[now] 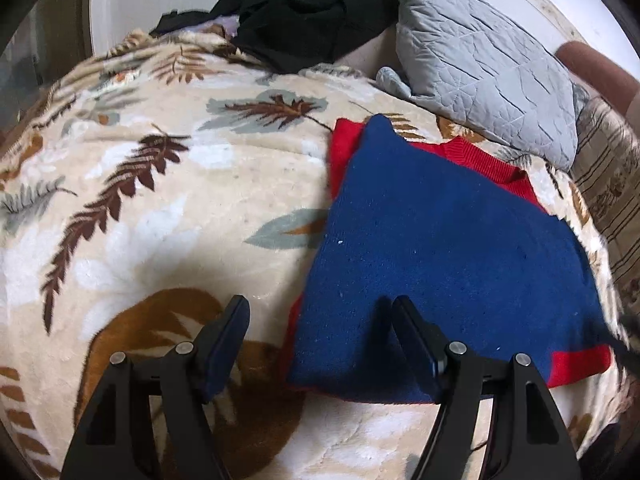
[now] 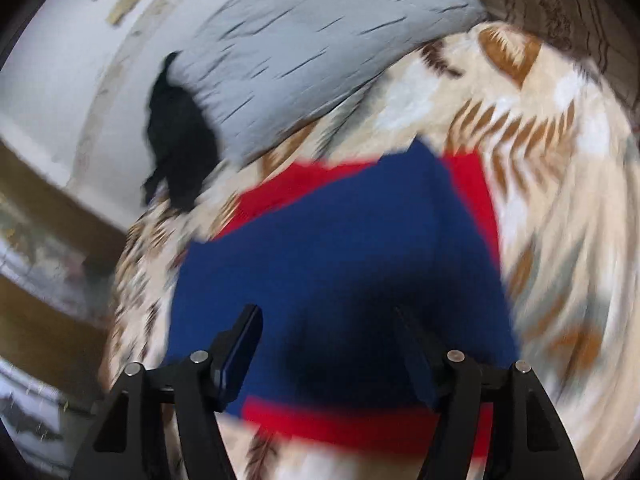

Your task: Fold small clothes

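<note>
A blue and red sweater (image 1: pixel 440 248) lies folded flat on the bed's leaf-patterned blanket (image 1: pixel 168 208). Its blue panel faces up, with red ribbed trim showing along the far side and a red band at the near right corner. In the left wrist view it sits on the right part of the blanket, its far corner close to a grey quilted pillow (image 1: pixel 484 64) that leans at the head of the bed. A heap of black clothes (image 1: pixel 304 8) rests at the far edge of the bed, touching the pillow's left side.

The left gripper (image 1: pixel 320 340) hovers at the sweater's near left corner with its jaws wide apart and nothing between them. One finger stands over the bare blanket and the other over the blue cloth; whether either touches the fabric cannot be told.

The right wrist view is blurred. There the right gripper (image 2: pixel 328 344) is over the sweater (image 2: pixel 328 240), jaws spread and empty, both fingers above the blue panel, with the red band just below them. The pillow (image 2: pixel 312 52) and black clothes (image 2: pixel 180 140) show beyond, against a white wall (image 2: pixel 52 72).
</note>
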Motion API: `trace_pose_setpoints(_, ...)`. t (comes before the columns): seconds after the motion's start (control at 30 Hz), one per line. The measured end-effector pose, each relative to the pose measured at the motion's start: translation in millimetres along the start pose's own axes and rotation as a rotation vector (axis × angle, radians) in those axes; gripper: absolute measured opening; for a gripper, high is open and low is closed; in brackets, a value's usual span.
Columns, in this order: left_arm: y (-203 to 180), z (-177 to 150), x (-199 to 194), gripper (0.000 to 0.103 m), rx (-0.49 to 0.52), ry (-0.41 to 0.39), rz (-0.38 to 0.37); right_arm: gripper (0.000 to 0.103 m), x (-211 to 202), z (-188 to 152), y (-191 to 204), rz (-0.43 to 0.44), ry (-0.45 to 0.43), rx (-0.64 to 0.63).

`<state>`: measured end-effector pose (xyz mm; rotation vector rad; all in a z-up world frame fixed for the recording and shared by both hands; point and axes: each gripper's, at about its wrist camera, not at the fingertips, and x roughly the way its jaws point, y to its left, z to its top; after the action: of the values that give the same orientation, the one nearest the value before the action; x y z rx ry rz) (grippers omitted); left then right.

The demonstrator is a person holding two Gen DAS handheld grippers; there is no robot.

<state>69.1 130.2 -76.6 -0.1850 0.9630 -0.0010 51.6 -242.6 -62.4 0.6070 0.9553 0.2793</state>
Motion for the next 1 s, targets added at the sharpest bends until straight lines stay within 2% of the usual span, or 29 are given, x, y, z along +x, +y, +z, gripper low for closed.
trace_pose_setpoints(0.07,-1,-2,-6,0.074,0.009,-0.029,0.009,0.071,1,-28,-7,0.043,0.038,0.044)
trace_pose_setpoints(0.17,-3,-1,-16,0.074,0.005,-0.082,0.015,0.071,1,-69,-30,0.13,0.066,0.201)
trace_pose_setpoints(0.27,-13,0,-25,0.074,0.01,-0.101,0.011,0.071,-3,-83,-51,0.172,0.031,0.294)
trace_pose_setpoints(0.47,-45,2,-37,0.074,0.025,-0.097,-0.028,0.073,-12,-67,-84,0.206,-0.032,0.444)
trace_pose_setpoints(0.53,-56,4,-37,0.074,0.018,-0.076,-0.052,0.073,-13,-58,-86,0.208,-0.063,0.456)
trace_pose_setpoints(0.67,-76,7,-33,0.074,0.028,-0.062,-0.052,0.073,-10,-45,-88,0.149,-0.113,0.478)
trace_pose_setpoints(0.7,-81,8,-29,0.074,0.03,-0.052,-0.051,0.067,-9,-41,-84,0.12,-0.116,0.45)
trace_pose_setpoints(0.73,-85,9,-25,0.074,0.031,-0.036,-0.057,0.029,-6,-36,-80,0.089,-0.113,0.416)
trace_pose_setpoints(0.77,-88,9,-22,0.074,0.032,-0.023,-0.058,0.01,-2,-31,-75,0.051,-0.092,0.364)
trace_pose_setpoints(0.83,-93,9,-17,0.074,0.035,-0.008,-0.06,0.01,-6,-25,-63,-0.005,-0.086,0.268)
trace_pose_setpoints(0.97,-103,8,-16,0.074,0.064,-0.035,-0.058,0.01,-52,-24,-24,-0.103,-0.219,0.045)
trace_pose_setpoints(1.0,-105,9,-12,0.074,0.068,-0.028,-0.059,0.01,-54,-26,-25,-0.112,-0.221,0.04)
